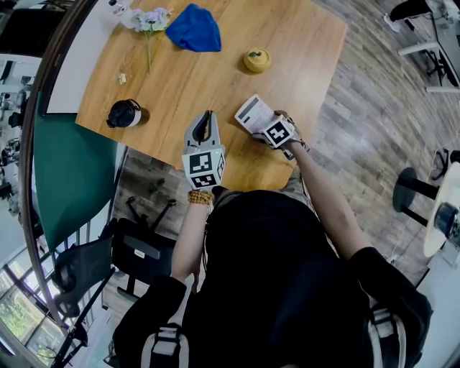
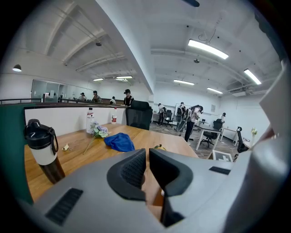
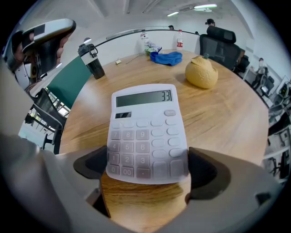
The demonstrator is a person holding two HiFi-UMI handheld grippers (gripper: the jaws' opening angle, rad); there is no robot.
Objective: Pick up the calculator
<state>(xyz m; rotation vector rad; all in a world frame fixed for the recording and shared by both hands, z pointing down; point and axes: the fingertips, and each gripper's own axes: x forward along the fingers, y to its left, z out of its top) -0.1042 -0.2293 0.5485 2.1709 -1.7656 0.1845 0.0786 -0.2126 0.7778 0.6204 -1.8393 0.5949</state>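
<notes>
A white calculator (image 1: 253,113) (image 3: 145,132) lies on the wooden table (image 1: 180,79) close to its front edge, with digits showing on its display. My right gripper (image 1: 263,129) (image 3: 148,166) points steeply down over the calculator's near end. Its jaws stand wide, one on each long side, and the pads (image 3: 202,170) meet the calculator's edges with no gap showing. To the left, my left gripper (image 1: 208,115) (image 2: 148,157) hovers nearly level above the table, shut and empty, apart from the calculator.
A black-lidded flask (image 1: 123,113) (image 2: 41,148) stands at the table's left. A blue cloth (image 1: 194,29), a flower sprig (image 1: 149,21) and a yellow round fruit (image 1: 256,60) (image 3: 201,72) lie farther back. A black chair (image 1: 136,251) stands below the table edge.
</notes>
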